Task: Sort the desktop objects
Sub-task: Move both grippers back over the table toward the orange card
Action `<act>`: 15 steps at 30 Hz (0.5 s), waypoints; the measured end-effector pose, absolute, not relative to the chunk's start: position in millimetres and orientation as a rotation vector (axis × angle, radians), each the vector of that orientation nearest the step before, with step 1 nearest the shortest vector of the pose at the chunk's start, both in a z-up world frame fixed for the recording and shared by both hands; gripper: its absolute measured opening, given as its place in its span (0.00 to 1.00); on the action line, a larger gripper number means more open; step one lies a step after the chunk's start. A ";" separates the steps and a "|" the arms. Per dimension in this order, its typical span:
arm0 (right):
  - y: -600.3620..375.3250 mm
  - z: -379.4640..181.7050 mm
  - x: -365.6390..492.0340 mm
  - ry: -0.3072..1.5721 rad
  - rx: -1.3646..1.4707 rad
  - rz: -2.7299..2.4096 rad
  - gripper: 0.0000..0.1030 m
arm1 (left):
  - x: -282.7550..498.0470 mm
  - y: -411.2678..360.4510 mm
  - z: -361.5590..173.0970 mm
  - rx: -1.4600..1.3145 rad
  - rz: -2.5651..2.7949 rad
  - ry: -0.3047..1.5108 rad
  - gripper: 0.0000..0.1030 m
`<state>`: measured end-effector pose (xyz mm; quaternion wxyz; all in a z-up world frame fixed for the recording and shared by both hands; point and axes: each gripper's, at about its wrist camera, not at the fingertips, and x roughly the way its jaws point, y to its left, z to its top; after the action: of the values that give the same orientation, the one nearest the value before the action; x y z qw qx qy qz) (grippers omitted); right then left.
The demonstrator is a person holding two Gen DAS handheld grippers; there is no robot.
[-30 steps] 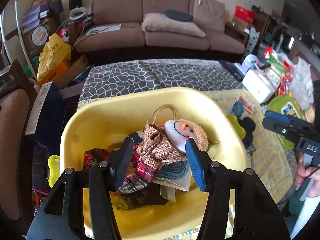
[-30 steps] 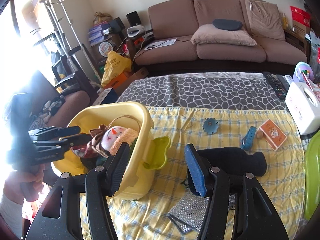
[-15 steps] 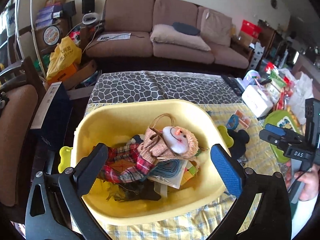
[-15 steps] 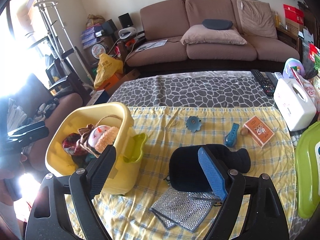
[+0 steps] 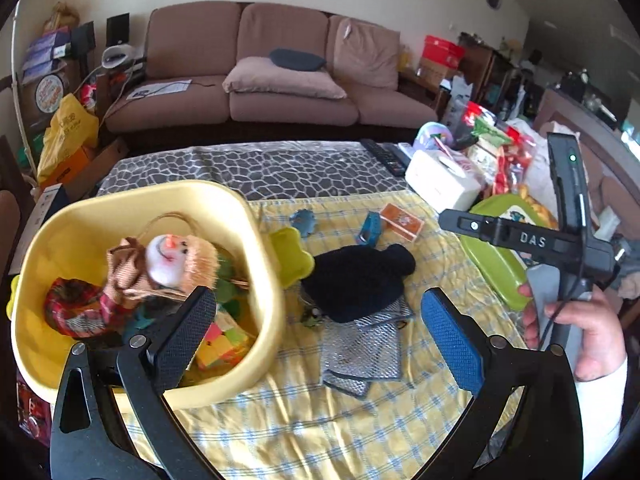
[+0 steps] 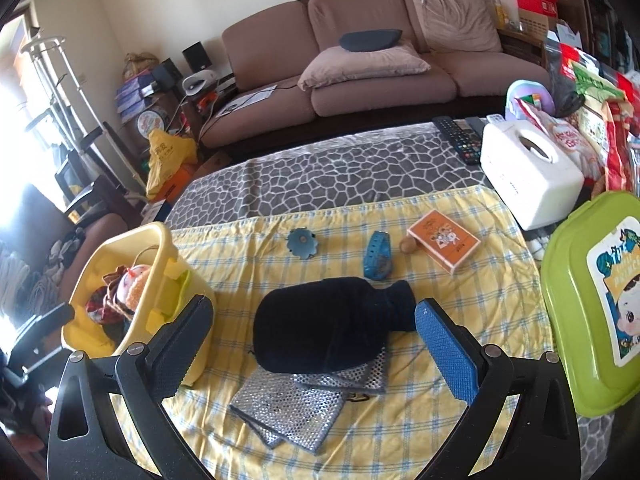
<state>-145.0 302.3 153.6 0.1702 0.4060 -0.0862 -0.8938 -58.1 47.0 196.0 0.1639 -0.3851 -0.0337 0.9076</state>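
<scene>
The yellow tub stands at the table's left with a rag doll and colourful blocks inside. My left gripper is open and empty, hovering over the tub's right rim. A black plush pouch lies on silver mesh pouches on the yellow checked cloth. My right gripper hangs above the pouch; its jaws are opening and the pads touch nothing. Behind the pouch lie a blue flower disc, a blue band, a wooden ball and an orange card box.
A green lid sits at the right edge, with a white tissue box, remotes and snack bags behind it. A hand holds the other gripper at the right. A sofa stands beyond the table.
My left gripper opened wide, left the doll in the tub and drew back to the right. My right gripper widened its jaws and moved in over the black pouch.
</scene>
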 end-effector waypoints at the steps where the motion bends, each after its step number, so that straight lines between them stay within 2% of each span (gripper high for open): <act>1: 308.2 151.6 -145.9 -0.260 1.163 -2.548 0.99 | -57.8 56.0 192.0 -1.104 2.569 -0.088 1.00; 15: 359.3 115.3 -154.3 -0.355 1.297 -2.555 0.99 | -56.6 122.9 123.2 -1.222 2.458 0.082 1.00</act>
<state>-154.3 359.3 115.3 0.1265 0.4457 -0.1220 -0.8778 -56.6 122.9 123.2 0.1962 -0.4362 0.0293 0.8777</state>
